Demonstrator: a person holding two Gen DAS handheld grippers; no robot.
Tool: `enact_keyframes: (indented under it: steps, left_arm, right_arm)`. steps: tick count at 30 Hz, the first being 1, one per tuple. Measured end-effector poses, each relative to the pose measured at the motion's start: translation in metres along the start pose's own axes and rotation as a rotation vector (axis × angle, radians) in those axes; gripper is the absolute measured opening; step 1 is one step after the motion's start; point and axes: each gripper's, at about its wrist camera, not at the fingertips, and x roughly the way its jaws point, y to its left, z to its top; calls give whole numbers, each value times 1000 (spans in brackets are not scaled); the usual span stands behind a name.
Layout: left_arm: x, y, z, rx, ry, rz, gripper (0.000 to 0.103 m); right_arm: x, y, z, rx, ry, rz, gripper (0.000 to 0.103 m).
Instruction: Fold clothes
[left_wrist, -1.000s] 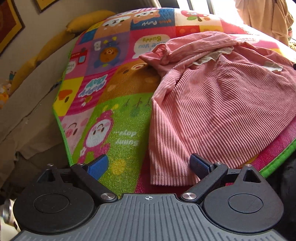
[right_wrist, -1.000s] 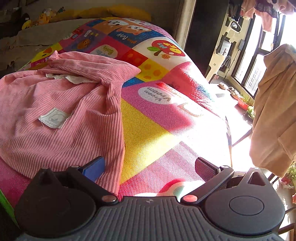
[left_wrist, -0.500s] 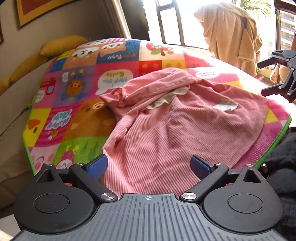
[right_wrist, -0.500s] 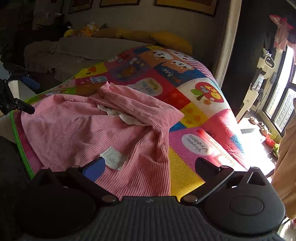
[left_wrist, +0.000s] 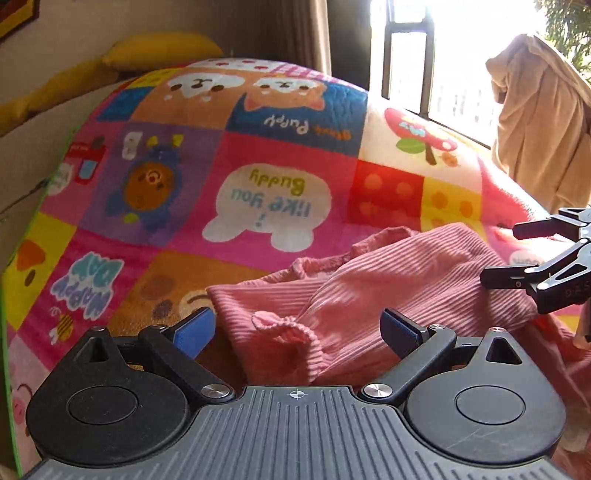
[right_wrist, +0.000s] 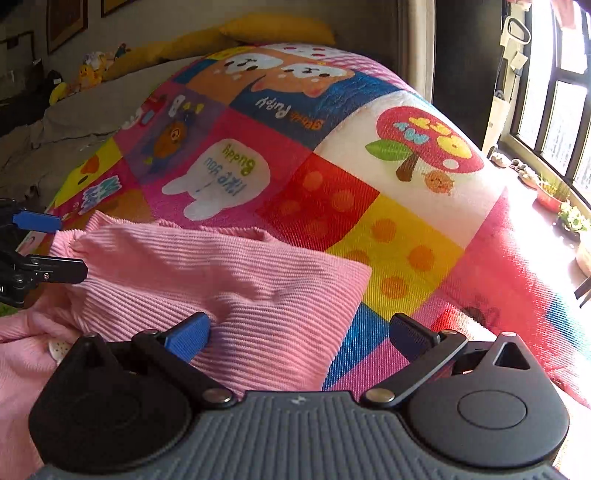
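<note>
A pink ribbed garment (left_wrist: 388, 288) lies crumpled on a colourful patchwork cartoon mat (left_wrist: 273, 199). In the left wrist view my left gripper (left_wrist: 297, 328) is open, and a gathered sleeve cuff (left_wrist: 284, 328) sits between its blue pads. My right gripper (left_wrist: 517, 253) hovers open over the garment's right side. In the right wrist view my right gripper (right_wrist: 299, 336) is open low over a folded-over corner of the pink garment (right_wrist: 221, 273), its left pad on the cloth and its right pad over the bare mat (right_wrist: 332, 199). The left gripper (right_wrist: 51, 246) shows open at the left edge.
Yellow pillows (left_wrist: 159, 48) line the wall behind the mat. A beige garment (left_wrist: 535, 118) hangs by the bright window on the right. Plush toys (right_wrist: 85, 74) and a grey sheet (right_wrist: 92, 110) lie to the left; potted plants (right_wrist: 554, 192) stand on the sill.
Both grippers have moved forward and down, from the garment's near hem to its far end by the sleeves. The cloth now fills the space between the fingers. Both stay open.
</note>
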Motion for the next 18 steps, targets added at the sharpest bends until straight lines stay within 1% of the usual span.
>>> enact_keyframes:
  steps: [1, 3, 7, 8, 10, 11, 12, 14, 15, 16, 17, 18]
  left_arm:
    - [8, 4, -7, 17, 27, 16, 99]
    - [10, 18, -19, 3, 26, -20, 101]
    - [9, 42, -17, -124, 71, -114, 101]
    - [8, 45, -14, -152, 67, -146, 101]
    - [2, 49, -4, -197, 24, -210, 101]
    - [-2, 51, 2, -209, -1, -219, 101]
    - [-4, 53, 7, -214, -23, -213, 101]
    - [2, 55, 15, -236, -16, -228, 101]
    - [5, 56, 18, -248, -8, -238, 101]
    - [11, 56, 20, -251, 4, -240, 101]
    - [17, 54, 19, -238, 16, -220, 101]
    - [22, 52, 17, -212, 28, -185, 101]
  right_arm:
    - [13, 0, 0, 5, 14, -2, 103]
    - [38, -1, 0, 15, 41, -4, 103]
    - [40, -5, 6, 33, 88, 22, 103]
    - [42, -5, 10, 29, 110, 25, 103]
    - [42, -7, 20, 43, 137, 48, 103]
    - [37, -11, 26, 66, 107, 71, 103]
    - [32, -13, 32, 73, 59, 66, 103]
    - [29, -15, 42, 58, -12, 9, 103]
    - [34, -16, 46, 52, -16, -18, 103]
    - [43, -18, 44, 44, 7, -46, 103]
    - [52, -20, 43, 36, 30, -74, 102]
    - [61, -23, 41, 28, 53, -101, 100]
